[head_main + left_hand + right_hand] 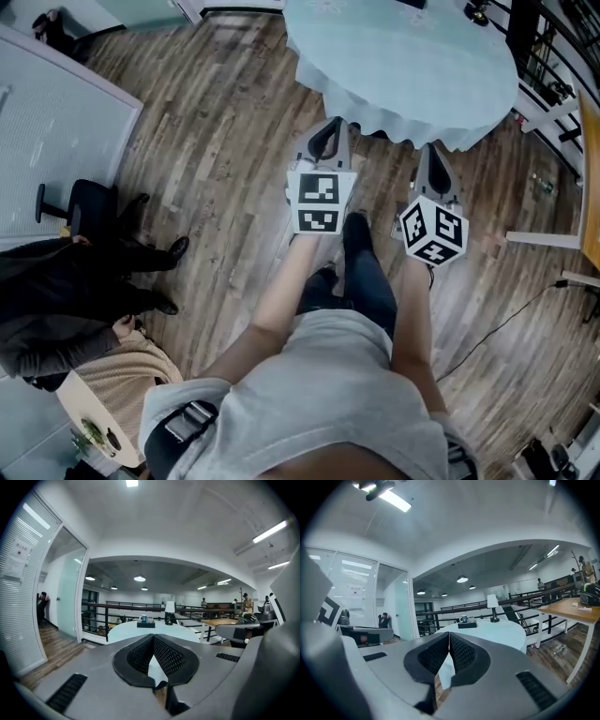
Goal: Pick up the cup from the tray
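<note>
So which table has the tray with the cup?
The round table under the pale cloth, bearing the cup on its tray; the wooden table is uncovered.

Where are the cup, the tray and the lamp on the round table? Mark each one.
cup [143, 618], left gripper view, on its side wall.
tray [146, 625], left gripper view, on its dark front wall.
lamp [169, 607], left gripper view, on its white shade.

At six o'clock a grey short-sleeved T-shirt [328, 394] and dark trousers [372, 286] are worn; left gripper [328, 129] and right gripper [434, 155] are capped by black-and-white marker cubes [319, 200].
</note>
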Demonstrator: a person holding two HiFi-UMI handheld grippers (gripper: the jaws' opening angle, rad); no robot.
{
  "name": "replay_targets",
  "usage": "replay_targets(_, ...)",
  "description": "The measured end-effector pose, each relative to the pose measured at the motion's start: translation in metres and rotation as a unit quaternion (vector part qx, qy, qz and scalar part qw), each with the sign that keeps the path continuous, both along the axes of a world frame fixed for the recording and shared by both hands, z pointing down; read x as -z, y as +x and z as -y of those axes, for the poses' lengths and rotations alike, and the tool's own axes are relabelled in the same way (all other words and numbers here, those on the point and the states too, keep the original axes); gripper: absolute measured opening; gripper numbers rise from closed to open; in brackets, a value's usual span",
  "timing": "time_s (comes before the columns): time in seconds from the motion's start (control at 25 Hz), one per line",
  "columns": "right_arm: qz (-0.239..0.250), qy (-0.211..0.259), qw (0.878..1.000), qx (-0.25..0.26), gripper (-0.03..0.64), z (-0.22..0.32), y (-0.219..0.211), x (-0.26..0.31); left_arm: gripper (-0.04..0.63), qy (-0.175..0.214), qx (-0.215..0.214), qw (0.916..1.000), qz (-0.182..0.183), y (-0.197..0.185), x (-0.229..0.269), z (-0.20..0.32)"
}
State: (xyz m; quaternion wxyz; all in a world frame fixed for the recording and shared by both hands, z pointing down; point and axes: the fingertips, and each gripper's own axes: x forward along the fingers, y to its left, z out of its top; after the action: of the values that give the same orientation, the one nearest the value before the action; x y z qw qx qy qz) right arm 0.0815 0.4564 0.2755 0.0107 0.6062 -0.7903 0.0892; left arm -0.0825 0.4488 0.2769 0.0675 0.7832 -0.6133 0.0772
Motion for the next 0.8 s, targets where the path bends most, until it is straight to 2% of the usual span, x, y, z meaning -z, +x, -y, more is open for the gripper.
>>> replay_targets(0.52,-0.007,0.020,0.999,0.033,0.008,0.186,0.036,0.021,0.006,0.003,0.028,0.9996,0.005,0.040,0.010,0.172)
replay_targets(0.8,-0.002,0.017,0.999,0.038,0.008,0.256,0.059,0.019,0.006,0.004,0.026,0.9996,0.010,0.067,0.014,0.242)
